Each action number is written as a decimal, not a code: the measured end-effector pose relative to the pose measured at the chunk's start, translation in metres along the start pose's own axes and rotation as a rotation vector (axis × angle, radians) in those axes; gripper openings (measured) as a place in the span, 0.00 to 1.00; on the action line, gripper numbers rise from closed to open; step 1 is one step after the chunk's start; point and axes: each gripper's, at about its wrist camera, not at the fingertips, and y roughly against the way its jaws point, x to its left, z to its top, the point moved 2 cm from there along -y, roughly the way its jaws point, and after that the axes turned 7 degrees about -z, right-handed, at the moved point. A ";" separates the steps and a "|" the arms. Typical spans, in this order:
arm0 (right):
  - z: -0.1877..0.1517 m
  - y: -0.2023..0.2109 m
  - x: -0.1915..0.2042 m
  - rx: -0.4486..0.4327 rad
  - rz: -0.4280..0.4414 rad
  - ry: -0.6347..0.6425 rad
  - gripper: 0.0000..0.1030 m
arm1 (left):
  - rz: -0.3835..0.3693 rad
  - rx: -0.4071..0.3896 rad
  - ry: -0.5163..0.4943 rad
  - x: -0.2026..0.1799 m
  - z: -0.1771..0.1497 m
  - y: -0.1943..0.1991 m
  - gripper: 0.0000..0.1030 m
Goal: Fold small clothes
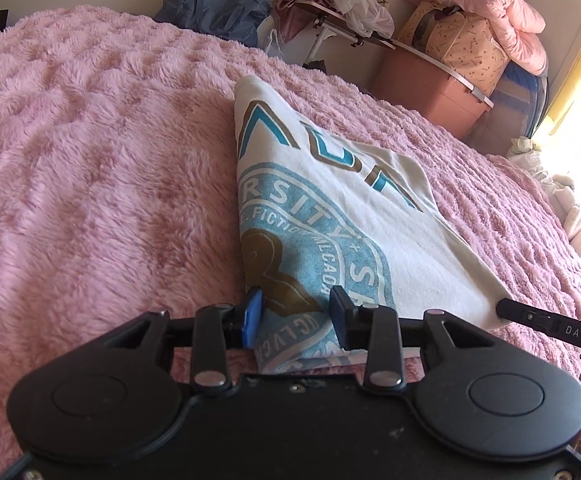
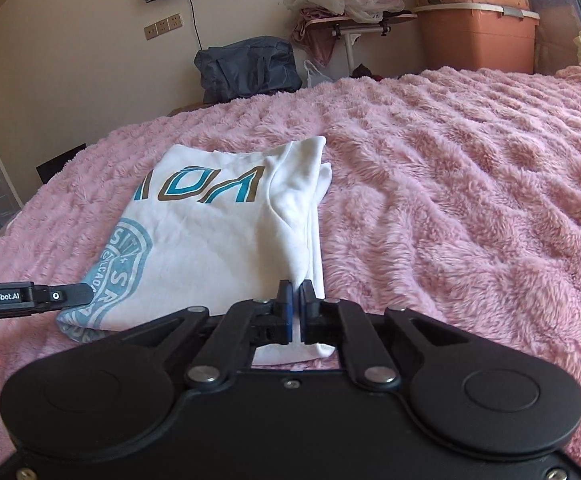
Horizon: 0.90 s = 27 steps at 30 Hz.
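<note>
A white cotton T-shirt with a blue round crest and teal-and-brown lettering (image 2: 210,236) lies partly folded on a fluffy pink plush bedspread (image 2: 470,200), directly ahead of both tools. The right gripper (image 2: 295,296) is clenched on the shirt's near hem at its plain white side. The left gripper (image 1: 296,304) has its jaws spread, straddling the near edge over the crest. Far beyond, a salmon plastic storage bin (image 2: 478,40) stands by the wall.
</note>
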 end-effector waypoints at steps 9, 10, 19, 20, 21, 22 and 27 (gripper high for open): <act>-0.025 -0.031 -0.012 0.088 -0.018 -0.065 0.06 | -0.030 0.042 0.047 0.016 0.000 -0.004 0.42; -0.023 -0.027 -0.015 0.080 -0.020 -0.078 0.19 | -0.043 0.030 0.045 0.017 0.005 0.001 0.41; 0.024 0.001 -0.045 -0.039 0.149 -0.177 0.61 | -0.148 -0.015 0.032 0.039 0.054 0.012 0.47; 0.030 -0.001 -0.047 -0.039 0.174 -0.176 0.63 | -0.142 -0.003 0.018 0.041 0.058 0.008 0.47; 0.035 -0.003 -0.051 -0.040 0.211 -0.192 0.64 | -0.148 0.013 0.006 0.043 0.062 0.003 0.47; 0.040 -0.007 -0.055 -0.037 0.258 -0.230 0.70 | -0.159 0.026 0.003 0.045 0.065 -0.001 0.47; 0.051 -0.049 -0.082 0.074 0.462 -0.409 0.74 | -0.153 0.051 0.019 0.055 0.078 -0.019 0.47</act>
